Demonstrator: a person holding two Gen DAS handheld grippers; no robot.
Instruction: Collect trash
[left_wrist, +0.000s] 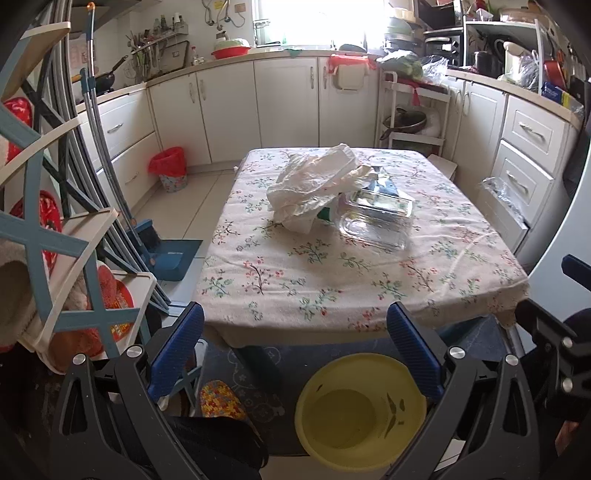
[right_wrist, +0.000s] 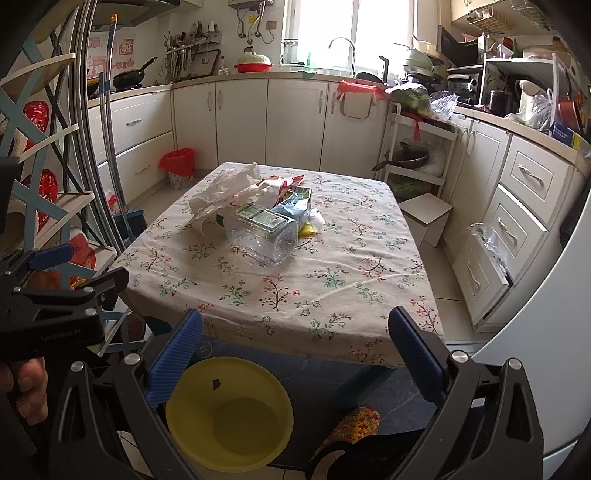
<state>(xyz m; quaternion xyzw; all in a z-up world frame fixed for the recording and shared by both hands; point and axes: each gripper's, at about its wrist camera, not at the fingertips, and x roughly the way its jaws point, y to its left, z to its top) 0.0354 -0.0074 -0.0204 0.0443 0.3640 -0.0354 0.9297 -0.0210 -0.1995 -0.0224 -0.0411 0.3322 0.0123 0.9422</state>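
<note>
Left gripper (left_wrist: 295, 354): jaws wide apart, empty | Right gripper (right_wrist: 295, 354): jaws wide apart, empty | Trash: one pile mid-table (right_wrist: 332, 295): one crumpled white bag (left_wrist: 314, 181), one clear plastic bottle (right_wrist: 264, 236), wrappers partly hidden, count unclear | One yellow basin (right_wrist: 229, 413) on floor below table's near edge | One red-lined bin (left_wrist: 170, 168) by cabinets

Trash pile (left_wrist: 332, 192) on floral table (left_wrist: 332, 288), yellow basin (left_wrist: 360, 410) below

Matt floral cloth on table (right_wrist: 332, 280); glossy clear plastic bottle (right_wrist: 264, 236); crinkled white bag (left_wrist: 314, 181); smooth yellow plastic basin (right_wrist: 229, 413).
</note>
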